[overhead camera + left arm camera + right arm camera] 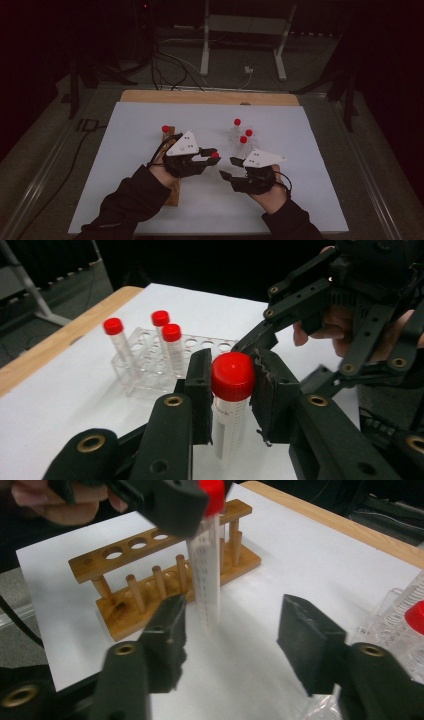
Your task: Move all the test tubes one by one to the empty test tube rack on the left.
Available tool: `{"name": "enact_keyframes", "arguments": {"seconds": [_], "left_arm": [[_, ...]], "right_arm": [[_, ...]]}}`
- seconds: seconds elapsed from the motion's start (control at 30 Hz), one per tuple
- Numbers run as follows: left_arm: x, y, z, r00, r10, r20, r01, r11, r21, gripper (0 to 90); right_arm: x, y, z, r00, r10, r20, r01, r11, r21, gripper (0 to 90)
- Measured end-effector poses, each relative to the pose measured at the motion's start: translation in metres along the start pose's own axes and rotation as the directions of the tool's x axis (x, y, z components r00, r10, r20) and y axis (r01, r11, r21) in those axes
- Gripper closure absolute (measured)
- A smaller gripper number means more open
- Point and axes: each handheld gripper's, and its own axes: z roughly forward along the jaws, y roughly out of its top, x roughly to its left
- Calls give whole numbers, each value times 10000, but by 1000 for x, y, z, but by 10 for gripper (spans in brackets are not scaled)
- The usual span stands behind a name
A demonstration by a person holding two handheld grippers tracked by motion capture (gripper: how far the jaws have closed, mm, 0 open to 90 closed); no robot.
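Nearest the near edge of the white sheet on the wooden bench (210,96), the right gripper (227,168) stands released, its black jaws apart with nothing between them. Just beyond it the left gripper (227,390) is clenched on the clear plastic tube with the red screw cap (231,390), held upright above the middle of the sheet, between the two racks. The tube looks light, stiff and smooth, so likely slippery on its wall; the ribbed cap, where the pads now bite, seems the surest hold. Its wall carries printed graduation marks. Farther left lies the brown wooden peg rack (165,575); farther right, the clear plastic rack (150,362) with three more red-capped tubes (243,132).
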Motion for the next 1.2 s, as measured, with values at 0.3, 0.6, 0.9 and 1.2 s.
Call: {"name": "enact_keyframes", "arguments": {"seconds": [0.3,0.6,0.9,1.2], "left_arm": [[10,-1,-17,9989,-86,-454,84,10000,-52,721],[22,-3,-38,9939,-305,-1057,297,9995,-85,721],[36,-3,-59,9836,-468,-1744,417,9986,-330,721],[49,-3,-74,9689,-564,-2408,467,9979,-456,721]], "right_arm": [[-3,1,-2,9998,194,14,-194,9997,-166,236],[-6,2,-4,9988,427,250,-421,9988,-237,52],[-8,2,-8,9991,388,145,-382,9985,-399,19],[-9,3,-11,9992,393,74,-389,9980,-493,0]]}}
